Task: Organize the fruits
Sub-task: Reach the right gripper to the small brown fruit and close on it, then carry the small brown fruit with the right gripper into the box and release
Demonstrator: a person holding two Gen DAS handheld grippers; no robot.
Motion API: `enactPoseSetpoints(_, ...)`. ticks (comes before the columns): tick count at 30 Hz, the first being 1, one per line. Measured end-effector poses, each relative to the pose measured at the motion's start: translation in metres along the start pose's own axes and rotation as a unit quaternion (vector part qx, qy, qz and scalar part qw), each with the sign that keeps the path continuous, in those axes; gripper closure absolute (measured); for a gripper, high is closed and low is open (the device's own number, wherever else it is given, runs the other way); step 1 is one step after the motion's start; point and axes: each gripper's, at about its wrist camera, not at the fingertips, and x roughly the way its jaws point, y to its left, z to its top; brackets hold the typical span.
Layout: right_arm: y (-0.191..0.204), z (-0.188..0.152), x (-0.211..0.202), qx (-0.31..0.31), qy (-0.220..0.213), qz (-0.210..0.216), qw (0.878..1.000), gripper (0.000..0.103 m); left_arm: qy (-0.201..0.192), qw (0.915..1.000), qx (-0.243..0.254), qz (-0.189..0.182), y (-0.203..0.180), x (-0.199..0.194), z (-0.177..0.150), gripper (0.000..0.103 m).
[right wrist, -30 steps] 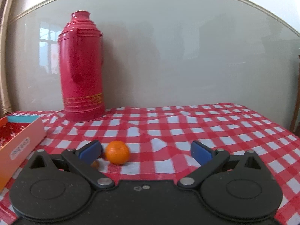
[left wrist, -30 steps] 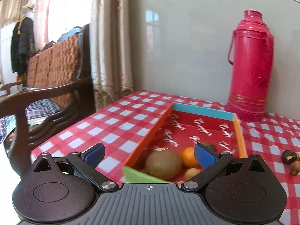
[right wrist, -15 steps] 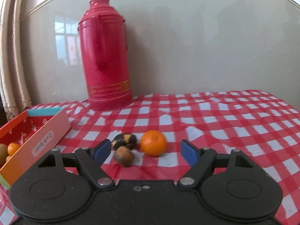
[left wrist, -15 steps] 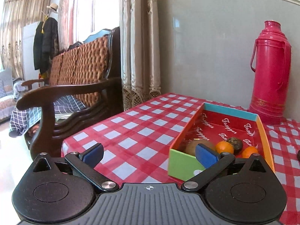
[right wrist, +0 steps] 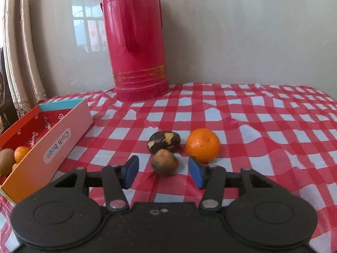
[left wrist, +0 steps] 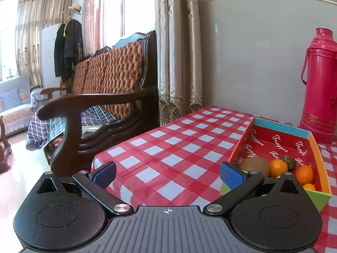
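1. A long box [left wrist: 280, 129] lies on the red and white checked cloth [left wrist: 168, 147]. Its inside is red with white writing. Its walls are orange, blue and green.
2. Fruit sits at the near end of the box: a brown kiwi [left wrist: 254, 166], an orange [left wrist: 278, 168], a dark fruit [left wrist: 288, 162] behind it, and a second orange [left wrist: 304, 175] by the far wall. A bit more orange fruit peeks out at the very front.
3. The far end of the box holds nothing but the writing.
4. In the right wrist view, the box [right wrist: 63, 137] is on the left, with a label that says "Cloth book".
5. Three fruits lie outside the box, on the cloth: a small brown fruit [right wrist: 165, 164], a dark spotted fruit [right wrist: 164, 141] touching it from behind, and a big orange [right wrist: 203, 144] just beside them.
6. The right gripper [right wrist: 164, 171] has just been closing. The small brown fruit is between its blue pads, but there are gaps on both sides, so nothing is held.
7. The left gripper [left wrist: 168, 174] is wide open over the cloth with nothing in it, just beside the box's near end.
8. A tall pink flask [right wrist: 137, 40] stands upright by the wall.
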Motion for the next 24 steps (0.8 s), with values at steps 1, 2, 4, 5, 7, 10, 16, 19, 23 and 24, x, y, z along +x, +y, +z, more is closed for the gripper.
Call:
enactPoseSetpoints(1, 0.0, 0.001, 0.002, 0.0, 0.002, 0.0, 1.0, 0.06, -0.001, 1.0, 0.002, 0.002, 0.001, 0.0, 0.0, 0.0)
enactPoseSetpoints(2, 0.002, 0.001, 0.004, 0.0, 0.005, 0.0, 1.0, 0.061, -0.002, 1.0, 0.003, 0.004, 0.002, 0.0, 0.0, 0.0)
enactPoseSetpoints(4, 0.004, 0.002, 0.008, -0.002, 0.011, -0.003, 1.0, 0.062, -0.001, 1.0, 0.002, 0.007, 0.005, 0.001, 0.0, 0.0)
enactPoseSetpoints(5, 0.005, 0.003, 0.011, -0.002, 0.014, -0.004, 1.0, 0.062, 0.0, 1.0, 0.001, 0.009, 0.006, 0.001, 0.0, 0.0)
enactPoseSetpoints(7, 0.005, 0.004, 0.014, -0.002, 0.021, -0.004, 1.0, 0.064, 0.002, 0.9999, -0.002, 0.014, 0.01, 0.002, 0.0, 0.0)
enactPoseSetpoints(10, 0.006, 0.005, 0.019, -0.002, 0.028, -0.005, 1.0, 0.065, 0.003, 0.9998, -0.004, 0.021, 0.015, 0.004, -0.001, 0.0)
enactPoseSetpoints(16, 0.004, 0.007, 0.026, 0.011, 0.036, -0.005, 0.999, 0.072, 0.005, 0.9995, 0.001, 0.032, 0.025, 0.006, -0.002, 0.0)
enactPoseSetpoints(19, 0.005, 0.007, 0.027, 0.011, 0.036, -0.005, 0.999, 0.079, 0.008, 0.9992, -0.001, 0.038, 0.031, 0.007, -0.003, 0.0)
enactPoseSetpoints(23, 0.004, 0.007, 0.026, 0.012, 0.034, -0.003, 0.999, 0.08, 0.012, 0.9988, -0.008, 0.046, 0.039, 0.009, -0.004, 0.0)
enactPoseSetpoints(24, 0.004, 0.007, 0.026, 0.012, 0.033, -0.002, 0.999, 0.08, 0.013, 0.9987, -0.009, 0.048, 0.04, 0.009, -0.004, 0.0)
